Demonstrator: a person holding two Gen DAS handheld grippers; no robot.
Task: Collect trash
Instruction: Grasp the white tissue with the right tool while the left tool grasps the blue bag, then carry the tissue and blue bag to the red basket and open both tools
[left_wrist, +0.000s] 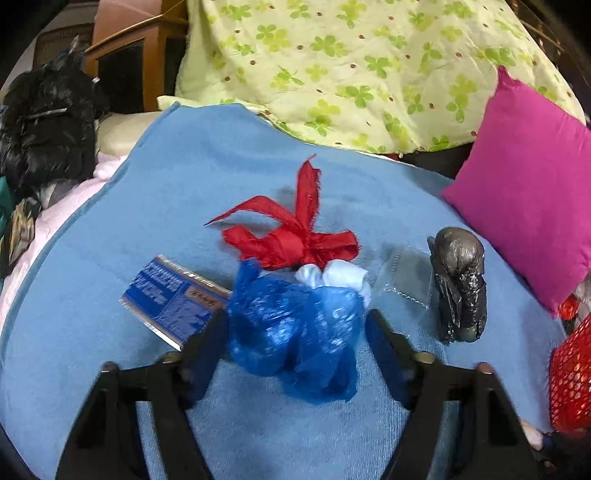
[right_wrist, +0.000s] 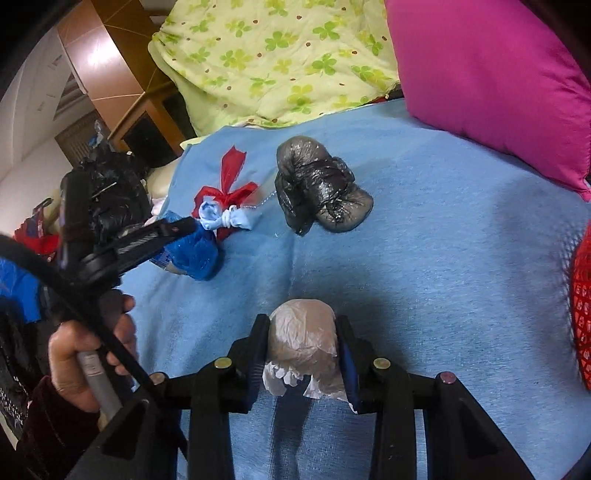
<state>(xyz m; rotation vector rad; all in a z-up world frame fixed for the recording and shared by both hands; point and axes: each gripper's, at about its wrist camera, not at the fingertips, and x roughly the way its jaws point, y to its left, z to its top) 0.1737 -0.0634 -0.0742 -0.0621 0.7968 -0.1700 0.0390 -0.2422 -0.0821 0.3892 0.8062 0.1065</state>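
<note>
Trash lies on a blue blanket (left_wrist: 110, 369). My left gripper (left_wrist: 297, 325) is open, its fingers on either side of a crumpled blue plastic bag (left_wrist: 295, 332); whether they touch it I cannot tell. Behind it lie a red plastic bag (left_wrist: 295, 236), a small white knotted bag (left_wrist: 332, 277), a blue printed wrapper (left_wrist: 170, 295), a clear plastic piece (left_wrist: 402, 273) and a grey-black bag (left_wrist: 461, 284). My right gripper (right_wrist: 303, 343) is shut on a translucent white plastic bag (right_wrist: 303, 339) above the blanket (right_wrist: 443, 258). The grey-black bag (right_wrist: 321, 188) and the left gripper (right_wrist: 184, 229) show there too.
A magenta pillow (left_wrist: 524, 199) lies at the right, a green flowered quilt (left_wrist: 351, 66) behind. A red mesh basket (left_wrist: 570, 376) stands at the right edge. A black trash bag (left_wrist: 48, 122) sits at the left by wooden furniture (left_wrist: 129, 62).
</note>
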